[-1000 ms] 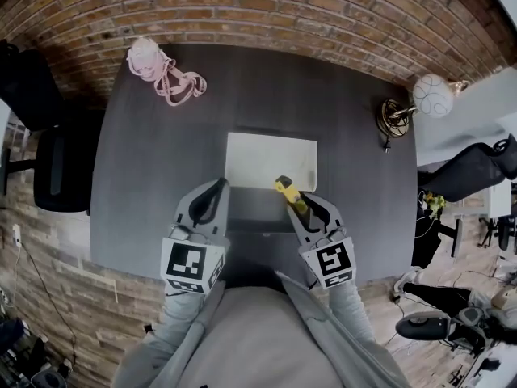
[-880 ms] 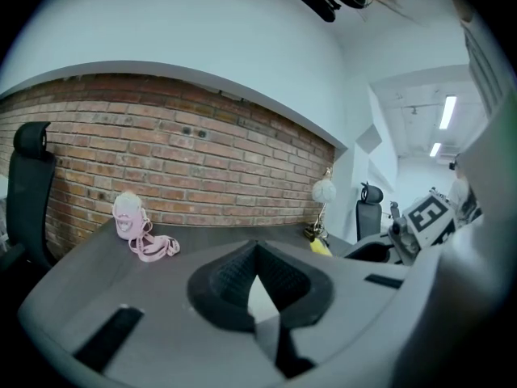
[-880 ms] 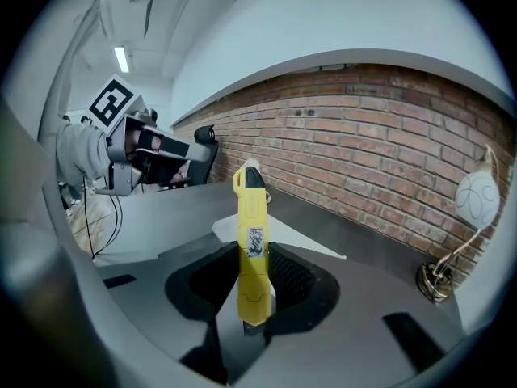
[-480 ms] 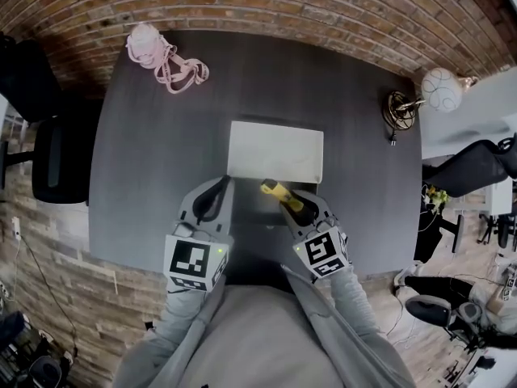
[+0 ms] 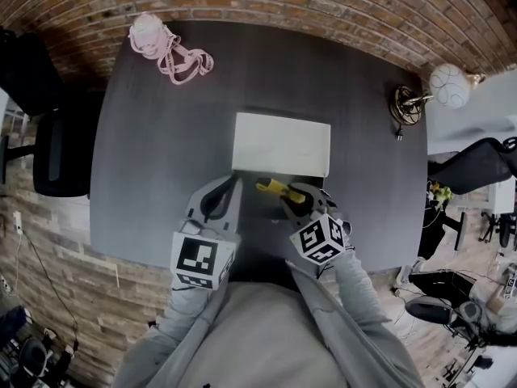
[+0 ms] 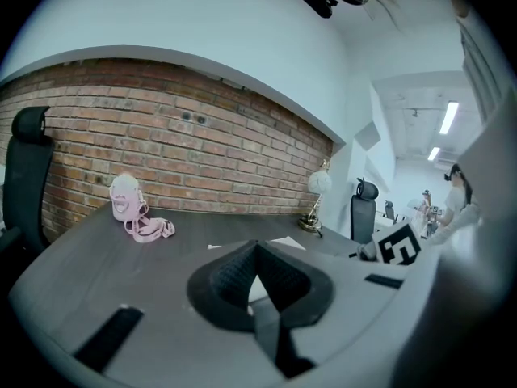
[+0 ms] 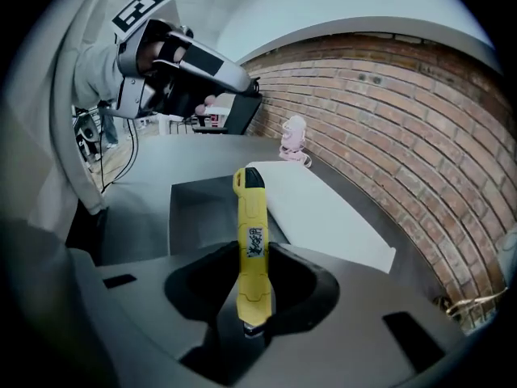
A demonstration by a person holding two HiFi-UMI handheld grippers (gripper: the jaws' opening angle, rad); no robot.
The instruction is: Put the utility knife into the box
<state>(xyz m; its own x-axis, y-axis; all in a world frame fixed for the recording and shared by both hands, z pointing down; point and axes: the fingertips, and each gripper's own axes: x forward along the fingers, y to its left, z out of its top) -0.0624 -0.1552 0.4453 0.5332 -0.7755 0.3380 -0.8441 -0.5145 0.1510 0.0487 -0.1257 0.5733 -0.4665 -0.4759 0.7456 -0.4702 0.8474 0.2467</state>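
The right tool (image 7: 252,289) pinches the yellow utility knife (image 7: 250,233) by its rear end. The knife is slim, with a black nose and a small sticker on the handle, and it points out over the open box (image 7: 198,212) and its white lid (image 5: 281,145). I'd lower it flat into the dark tray, clear of the rim, before releasing. The left tool (image 6: 257,285) hangs beside the box, pressed together and empty.

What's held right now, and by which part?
The right gripper clamps the knife by its tail end, with the black nose sticking out ahead. The left gripper is shut with nothing between its jaws.
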